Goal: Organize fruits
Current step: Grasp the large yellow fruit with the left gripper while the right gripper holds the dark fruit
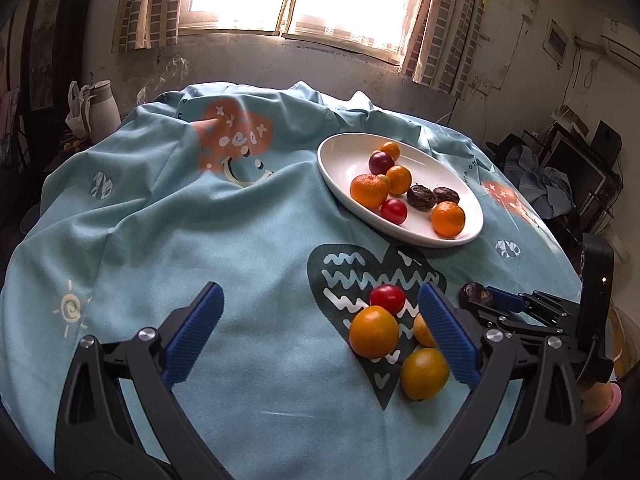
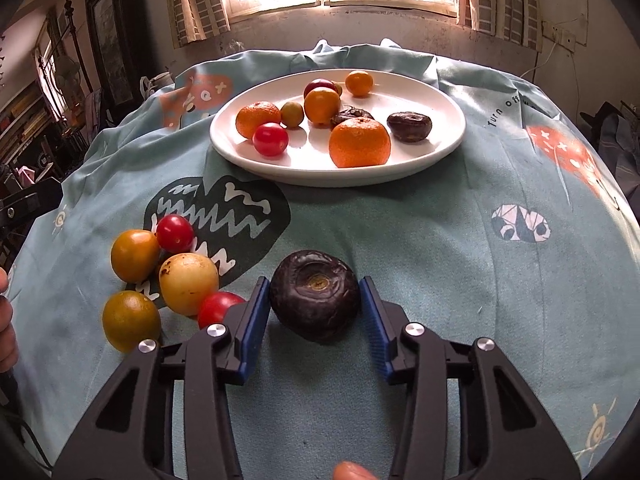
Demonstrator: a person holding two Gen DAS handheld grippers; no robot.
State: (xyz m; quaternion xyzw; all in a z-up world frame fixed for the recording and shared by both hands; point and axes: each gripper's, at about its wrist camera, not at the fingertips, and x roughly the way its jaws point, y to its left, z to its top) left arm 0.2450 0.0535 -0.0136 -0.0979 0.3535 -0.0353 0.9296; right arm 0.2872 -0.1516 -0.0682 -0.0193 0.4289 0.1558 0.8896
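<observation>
Risk — wrinkled dark fruit (image 2: 315, 295) on cloth between right gripper (image 2: 314, 300) pads, narrow, contact uncertain; soft skin may squirt out or bruise. Left gripper (image 1: 320, 332) wide, empty. Plate (image 2: 440, 148) beyond.

"Turn off" printed in black on the blue tablecloth (image 2: 460, 208)
</observation>
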